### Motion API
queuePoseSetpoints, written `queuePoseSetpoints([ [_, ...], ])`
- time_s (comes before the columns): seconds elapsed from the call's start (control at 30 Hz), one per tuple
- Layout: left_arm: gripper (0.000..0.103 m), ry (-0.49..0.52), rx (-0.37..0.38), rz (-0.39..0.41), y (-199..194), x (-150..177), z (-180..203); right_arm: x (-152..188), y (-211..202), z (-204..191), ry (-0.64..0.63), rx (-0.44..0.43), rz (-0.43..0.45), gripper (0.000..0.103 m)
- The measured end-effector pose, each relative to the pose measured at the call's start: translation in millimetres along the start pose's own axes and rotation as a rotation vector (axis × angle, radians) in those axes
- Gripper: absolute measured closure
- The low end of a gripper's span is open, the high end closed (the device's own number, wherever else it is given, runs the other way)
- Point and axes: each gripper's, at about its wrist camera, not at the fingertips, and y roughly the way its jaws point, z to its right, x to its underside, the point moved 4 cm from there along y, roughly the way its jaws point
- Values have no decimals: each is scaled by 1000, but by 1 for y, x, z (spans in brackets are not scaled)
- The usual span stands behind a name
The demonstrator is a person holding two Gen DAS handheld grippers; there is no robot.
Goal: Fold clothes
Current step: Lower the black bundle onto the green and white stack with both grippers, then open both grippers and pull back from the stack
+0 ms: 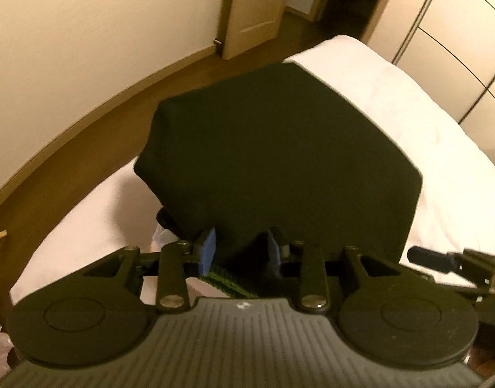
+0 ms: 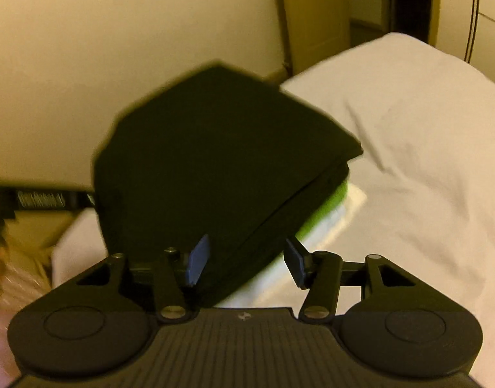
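**A:** Black cloth fills both views. The folded dark garment (image 1: 279,161) sits between the blue pads of the left tongs (image 1: 241,252), which look closed onto its near edge, with a ribbed green hem (image 1: 228,283) hanging below. Over the white bed (image 1: 425,123) it appears lifted, not resting.

**B:** And the right tongs (image 2: 246,263)?

**A:** About half open. The left pad touches the cloth; the right pad stands clear of it. So I would not call that a grip, though blur makes it hard to be certain.

**B:** Risk, then?

**A:** If only one side truly holds, the bundle could sag, swing and unfold. Beneath it lies a green and white stack (image 2: 331,207); dropping the garment askew could knock that stack crooked. Beyond, the bed edge is close, so a slip leftward might send cloth to the floor (image 1: 86,135).

**B:** Any writing?

**A:** A small white mark on each tongs body, and pale lettering on a dark bar (image 2: 40,199) at left, too smeared to read.
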Motion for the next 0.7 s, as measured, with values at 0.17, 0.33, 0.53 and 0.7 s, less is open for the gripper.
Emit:
queuePoseSetpoints([
  [0.17, 52, 14, -78, 22, -48, 10, 19, -3, -60, 1, 8, 3, 95, 19],
  [0.33, 30, -28, -123, 45, -108, 41, 43, 22, -111, 10, 40, -27, 93, 13],
  [0.53, 9, -40, -217, 96, -173, 81, 82, 58, -163, 18, 35, -76, 90, 13],
  [0.7, 1, -76, -281, 125, -217, 126, 117, 86, -217, 28, -15, -107, 134, 11],
])
